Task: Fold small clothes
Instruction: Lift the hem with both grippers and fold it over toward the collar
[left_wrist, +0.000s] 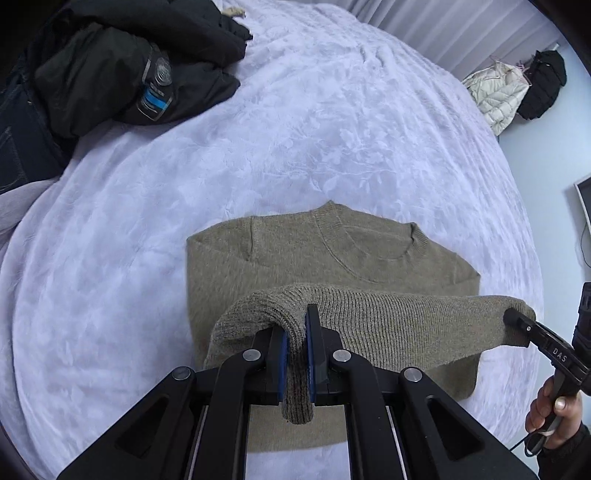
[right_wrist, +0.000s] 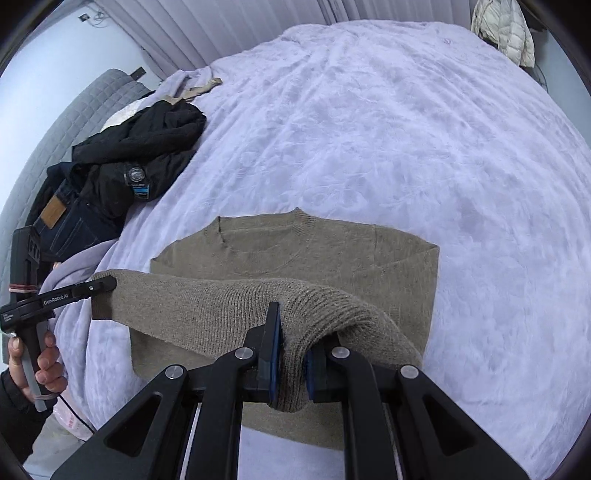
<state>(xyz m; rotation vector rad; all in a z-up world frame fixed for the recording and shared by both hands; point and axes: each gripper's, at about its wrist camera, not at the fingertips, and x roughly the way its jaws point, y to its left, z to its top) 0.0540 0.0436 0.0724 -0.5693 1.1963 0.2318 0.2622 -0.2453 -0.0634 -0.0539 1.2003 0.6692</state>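
Left gripper (left_wrist: 296, 325) clamped on ribbed hem of olive sweater (left_wrist: 314, 254), fabric bunched between blue pads. Left wrist view: sweater flat on lavender bedspread (left_wrist: 332, 129), collar far side, hem lifted as taut band; right gripper (left_wrist: 513, 317) pinches other end, hand (left_wrist: 550, 410) below. White puffer jacket (left_wrist: 495, 92) hangs right.

Right wrist view: right gripper (right_wrist: 293, 332) closed on hem likewise. Only here: grey quilted headboard (right_wrist: 74, 122), jeans (right_wrist: 62, 221) under black jacket (right_wrist: 147, 155) left.
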